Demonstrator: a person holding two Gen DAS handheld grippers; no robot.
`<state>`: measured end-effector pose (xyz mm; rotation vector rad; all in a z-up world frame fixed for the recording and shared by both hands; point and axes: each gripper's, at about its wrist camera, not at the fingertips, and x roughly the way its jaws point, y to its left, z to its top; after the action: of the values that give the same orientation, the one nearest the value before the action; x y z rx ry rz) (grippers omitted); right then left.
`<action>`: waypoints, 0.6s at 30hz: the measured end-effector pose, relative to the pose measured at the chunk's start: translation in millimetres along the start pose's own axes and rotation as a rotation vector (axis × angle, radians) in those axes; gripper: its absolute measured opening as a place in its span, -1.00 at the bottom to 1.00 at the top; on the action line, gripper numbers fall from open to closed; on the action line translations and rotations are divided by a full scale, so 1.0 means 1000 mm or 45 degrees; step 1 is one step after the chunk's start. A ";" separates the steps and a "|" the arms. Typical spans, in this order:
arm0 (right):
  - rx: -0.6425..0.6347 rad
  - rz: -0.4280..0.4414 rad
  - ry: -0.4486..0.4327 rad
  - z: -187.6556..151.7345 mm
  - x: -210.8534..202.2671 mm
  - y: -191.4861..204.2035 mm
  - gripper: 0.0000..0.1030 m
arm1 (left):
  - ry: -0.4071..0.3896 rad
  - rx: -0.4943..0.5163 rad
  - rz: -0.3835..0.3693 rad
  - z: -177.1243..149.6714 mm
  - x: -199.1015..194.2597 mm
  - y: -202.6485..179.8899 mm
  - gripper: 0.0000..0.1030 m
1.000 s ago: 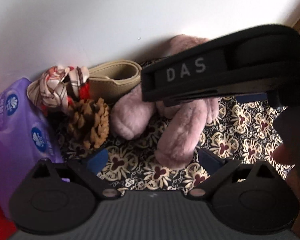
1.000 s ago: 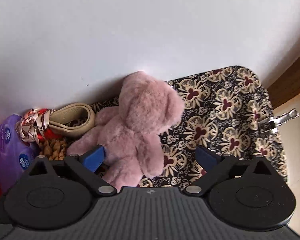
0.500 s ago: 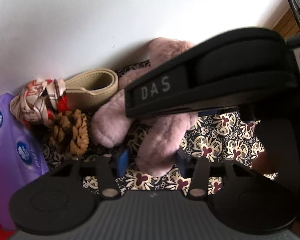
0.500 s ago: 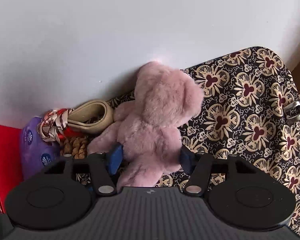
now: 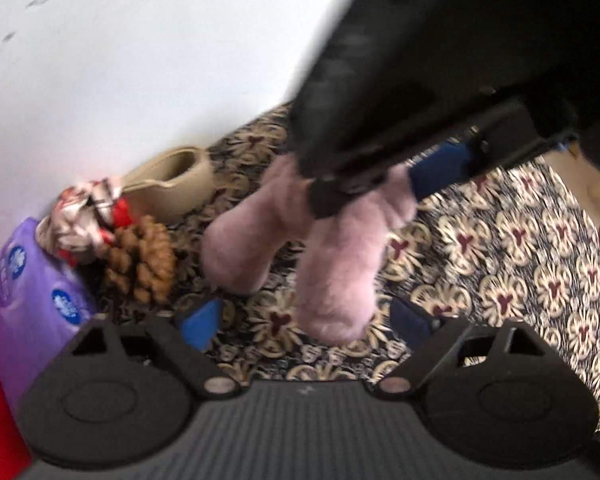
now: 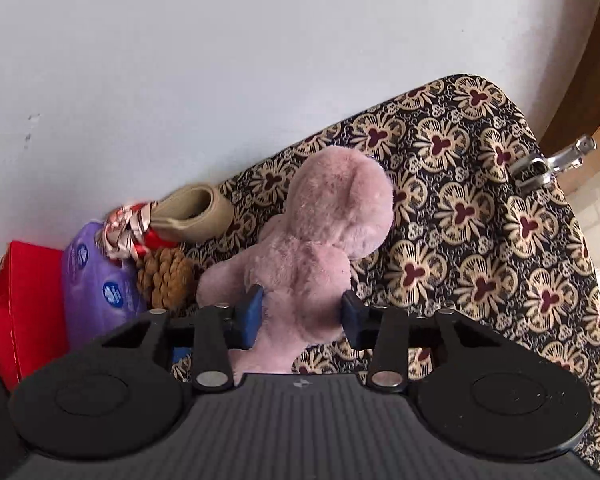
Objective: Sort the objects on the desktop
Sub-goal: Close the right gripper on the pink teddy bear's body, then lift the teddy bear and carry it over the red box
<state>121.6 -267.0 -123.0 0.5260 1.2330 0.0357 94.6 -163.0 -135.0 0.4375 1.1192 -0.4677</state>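
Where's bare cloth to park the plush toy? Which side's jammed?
Free: the patterned cloth right of the plush toy, out to the metal clip at its edge. Crowded: the left by the wall, where pine cone, beige shoe, scarf, purple pack and red box bunch together.

Each camera sits on its own gripper and looks forward along the two fingers, down at the flowered cloth (image 6: 476, 216) and toward the white wall (image 6: 220, 60). The right one looks from close behind the pink plush toy (image 6: 312, 260). The left one looks from low and near at the toy's legs. Both see the toy, the pine cone (image 5: 140, 260) and the purple pack (image 6: 96, 284) at the left edge by the wall.
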 end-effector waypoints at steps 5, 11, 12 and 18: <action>0.039 0.001 0.001 -0.010 0.000 -0.004 -0.22 | -0.019 0.060 0.004 -0.003 0.000 -0.012 -0.39; 0.018 -0.005 -0.028 -0.024 -0.016 0.001 -0.22 | -0.100 0.125 -0.005 -0.016 -0.021 -0.027 -0.43; 0.015 -0.006 -0.032 -0.026 -0.019 0.001 -0.22 | -0.120 0.135 -0.006 -0.018 -0.027 -0.029 -0.43; -0.020 0.029 -0.050 -0.038 -0.037 0.011 -0.24 | -0.219 0.113 -0.025 -0.030 -0.068 -0.024 -0.43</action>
<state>77.3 -254.6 -94.2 0.5251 1.1878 0.0544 34.2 -156.5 -86.2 0.4556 0.9397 -0.5633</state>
